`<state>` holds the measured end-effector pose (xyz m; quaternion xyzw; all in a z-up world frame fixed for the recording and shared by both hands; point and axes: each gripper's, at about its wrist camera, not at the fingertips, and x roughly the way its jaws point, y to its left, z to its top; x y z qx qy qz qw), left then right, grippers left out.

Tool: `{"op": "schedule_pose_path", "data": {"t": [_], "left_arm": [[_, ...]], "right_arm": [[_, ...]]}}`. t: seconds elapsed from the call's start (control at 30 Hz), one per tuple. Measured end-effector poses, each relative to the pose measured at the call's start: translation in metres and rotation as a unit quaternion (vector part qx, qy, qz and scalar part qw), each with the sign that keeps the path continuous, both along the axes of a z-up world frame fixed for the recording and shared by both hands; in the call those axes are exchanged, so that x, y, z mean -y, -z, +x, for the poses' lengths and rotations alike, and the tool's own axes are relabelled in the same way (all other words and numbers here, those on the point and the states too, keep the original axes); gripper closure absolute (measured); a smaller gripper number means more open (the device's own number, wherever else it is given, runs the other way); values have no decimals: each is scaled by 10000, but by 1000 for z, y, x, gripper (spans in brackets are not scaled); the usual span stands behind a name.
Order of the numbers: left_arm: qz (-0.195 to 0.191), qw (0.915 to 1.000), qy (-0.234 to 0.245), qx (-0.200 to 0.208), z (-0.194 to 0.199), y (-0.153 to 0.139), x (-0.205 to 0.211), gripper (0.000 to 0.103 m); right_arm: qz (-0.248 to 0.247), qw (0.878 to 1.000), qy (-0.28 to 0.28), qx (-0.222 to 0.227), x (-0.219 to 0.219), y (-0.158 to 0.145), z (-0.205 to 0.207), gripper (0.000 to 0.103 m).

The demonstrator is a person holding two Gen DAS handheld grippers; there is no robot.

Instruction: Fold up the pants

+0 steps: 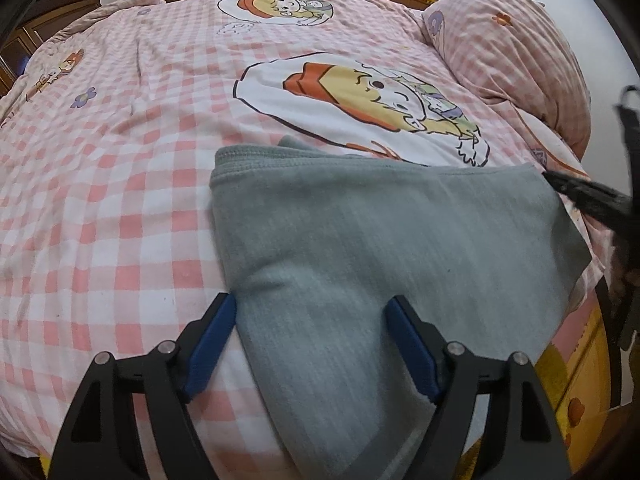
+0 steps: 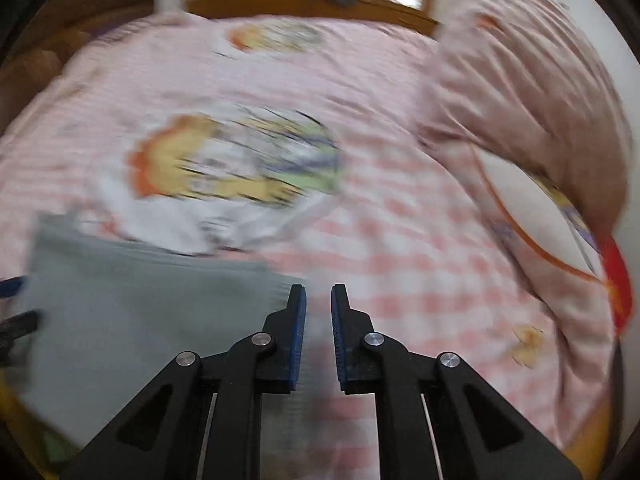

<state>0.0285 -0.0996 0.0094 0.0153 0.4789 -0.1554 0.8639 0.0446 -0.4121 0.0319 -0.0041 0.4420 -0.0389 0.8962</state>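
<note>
Left gripper [image 1: 310, 316] spread wide, blue pads [image 1: 212, 344] astride the near edge of the folded grey pants [image 1: 380, 240], not pressing. Right gripper [image 2: 319, 312] narrowed to a slim gap, nothing caught between; pants corner [image 2: 160, 300] just left of its left finger. Beyond the fingertips, pink checked quilt [image 1: 120, 200] with cartoon print [image 1: 368, 104]; farther right, a bunched pink pillow [image 1: 520, 52].

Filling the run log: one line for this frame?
pants: folded, on bed | left claw: open, straddling near fold | right claw: narrow gap, nothing gripped
</note>
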Motion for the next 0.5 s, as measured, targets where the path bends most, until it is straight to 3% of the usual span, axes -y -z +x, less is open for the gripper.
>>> {"op": "schedule_pose_path", "data": {"t": [0.1,0.17,0.27,0.3,0.33,0.4,0.5], "left_arm": [[-249,9995,-78,190,-3,-18,-6,28],[-402,9980,-97,474,-3,-34,-8,32],[-178,9969,74,765,12,-45,5,59],[-109,9971,120,746,18,-44,9,70],[-69,9975,205,669,29,-38,14,74],[44,9987,138,493,45,-22,16,75],[197,9996,23,180,67,6,12,80]], "right_arm": [[631,9966,-339,410,-5,-21,-14,89],[789,9929,-757,465,-21,-28,-15,89],[785,9911,-1057,188,-45,-17,-1,89],[691,9924,-1015,77,-50,-10,4,89],[551,9943,-907,-68,-53,0,11,89],[402,9961,-716,-309,-52,21,21,90],[513,9972,-465,-292,-42,37,26,103]]}}
